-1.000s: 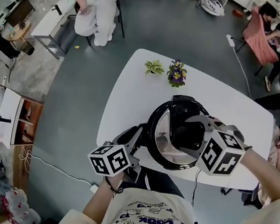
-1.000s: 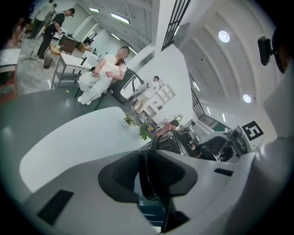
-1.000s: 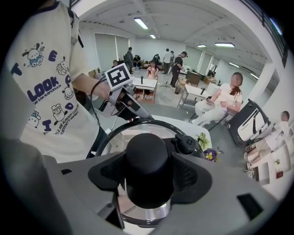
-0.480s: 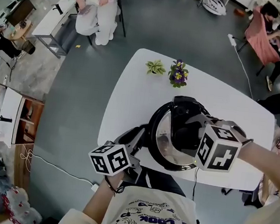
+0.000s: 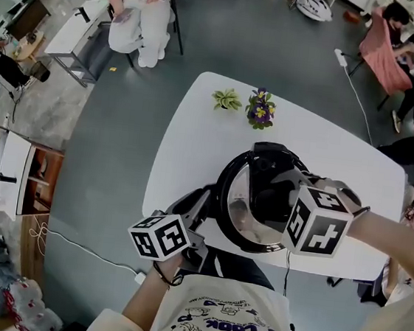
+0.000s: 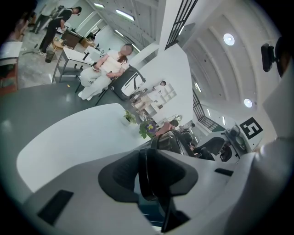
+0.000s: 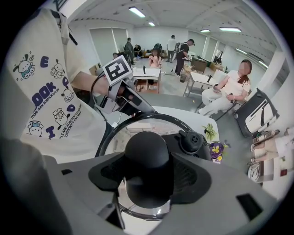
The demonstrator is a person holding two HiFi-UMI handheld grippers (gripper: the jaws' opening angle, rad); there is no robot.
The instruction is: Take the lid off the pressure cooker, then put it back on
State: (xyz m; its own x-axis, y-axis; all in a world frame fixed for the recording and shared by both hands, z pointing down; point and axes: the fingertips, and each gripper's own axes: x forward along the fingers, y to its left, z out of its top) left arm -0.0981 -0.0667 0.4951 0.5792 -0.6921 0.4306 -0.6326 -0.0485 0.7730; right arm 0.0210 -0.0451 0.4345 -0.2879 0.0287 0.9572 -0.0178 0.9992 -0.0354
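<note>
Right gripper view: right gripper [image 7: 147, 178] clamped on knob [image 7: 147, 153], left gripper [image 6: 154, 178] pinching cooker's [image 5: 223, 194] edge. We should lift the lid [image 7: 134, 132] straight up, cooker steadied.

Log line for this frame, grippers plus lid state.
left gripper: shut on cooker handle | right gripper: shut on lid knob | lid: on pressure cooker

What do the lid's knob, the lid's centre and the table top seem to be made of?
Knob: matt black, likely plastic; only a dull sheen.
Lid's centre: polished steel or perhaps glass; it mirrors the room.
Table top: smooth, plain white, maybe laminate or painted board; the look leaves it open.
</note>
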